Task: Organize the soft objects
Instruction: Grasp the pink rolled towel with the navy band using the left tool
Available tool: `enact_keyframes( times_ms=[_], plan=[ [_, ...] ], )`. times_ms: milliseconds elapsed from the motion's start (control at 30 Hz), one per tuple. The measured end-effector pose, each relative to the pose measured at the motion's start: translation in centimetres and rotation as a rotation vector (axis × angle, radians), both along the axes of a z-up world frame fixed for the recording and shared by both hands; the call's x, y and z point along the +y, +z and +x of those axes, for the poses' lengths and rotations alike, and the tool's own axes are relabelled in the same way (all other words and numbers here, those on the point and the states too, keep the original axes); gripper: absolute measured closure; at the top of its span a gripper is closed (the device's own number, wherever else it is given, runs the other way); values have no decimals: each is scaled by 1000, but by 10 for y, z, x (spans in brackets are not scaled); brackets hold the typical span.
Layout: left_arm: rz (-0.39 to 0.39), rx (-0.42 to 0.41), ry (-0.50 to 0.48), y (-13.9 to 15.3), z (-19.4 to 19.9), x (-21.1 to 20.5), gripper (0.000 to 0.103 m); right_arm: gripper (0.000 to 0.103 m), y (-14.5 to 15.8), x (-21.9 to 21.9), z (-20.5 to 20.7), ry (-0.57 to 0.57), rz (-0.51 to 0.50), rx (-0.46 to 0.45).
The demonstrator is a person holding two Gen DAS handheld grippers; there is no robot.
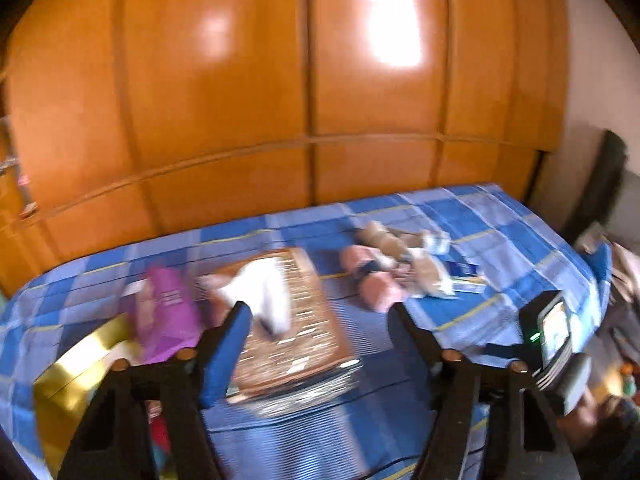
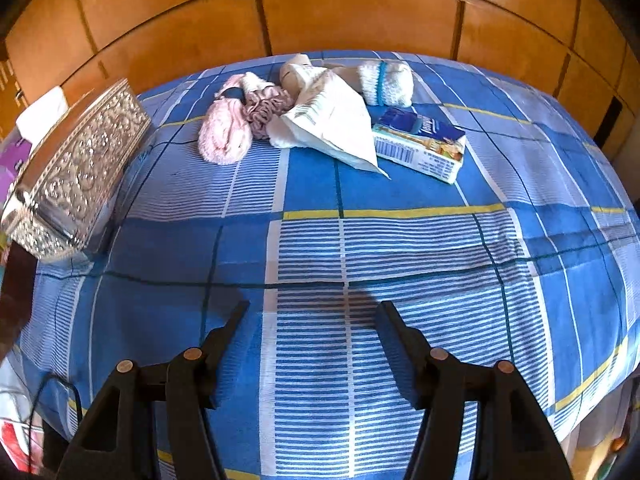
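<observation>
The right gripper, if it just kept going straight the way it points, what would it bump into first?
Most likely the bare blue checked bedspread. The right gripper has open, empty jaws, and the pile of soft things lies farther on, though depth is hard to judge.

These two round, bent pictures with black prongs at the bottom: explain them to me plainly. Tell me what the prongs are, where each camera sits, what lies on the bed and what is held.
The prongs are two-finger grippers, each carried in a person's hand. A wide-angle camera on each looks along its fingers, which bends the picture.

The blurred picture is from the left gripper. The sharp one is from the right gripper. Both stand open and hold nothing.

On the blue checked bedspread lie a pink knitted piece, a pink scrunchie, a white cloth, a white knitted roll with a blue band and a small blue carton. At the left stands an ornate silver box; the left view shows something white lying on it, beside a purple packet. An orange wooden wardrobe stands behind.
</observation>
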State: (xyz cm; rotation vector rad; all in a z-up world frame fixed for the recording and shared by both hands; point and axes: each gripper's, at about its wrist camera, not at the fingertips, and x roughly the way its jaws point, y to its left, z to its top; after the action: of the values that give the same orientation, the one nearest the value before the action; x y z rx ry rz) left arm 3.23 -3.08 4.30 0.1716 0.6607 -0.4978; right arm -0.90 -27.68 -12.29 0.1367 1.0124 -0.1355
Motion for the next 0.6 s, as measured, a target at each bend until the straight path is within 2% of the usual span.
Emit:
enact_keyframes(
  times_ms=[133,300,400,467,600],
  plan=[
    [18,122,-83,-17,29,-56,54,35,-2,0,-4,11,11,-21],
    [63,210,-96,-44,61,-110,59,33,-1,1,-2,10,34,-34],
    [109,277,-63,-69,87,-135,61,33,2,-1,-2,6,57,-38],
    [151,320,-5,-88,108,-144,61,33,2,-3,-1,5,74,-40],
    [173,389,57,-115,138,-157,61,33,3,-9,1,-6,114,-45]
  ],
)
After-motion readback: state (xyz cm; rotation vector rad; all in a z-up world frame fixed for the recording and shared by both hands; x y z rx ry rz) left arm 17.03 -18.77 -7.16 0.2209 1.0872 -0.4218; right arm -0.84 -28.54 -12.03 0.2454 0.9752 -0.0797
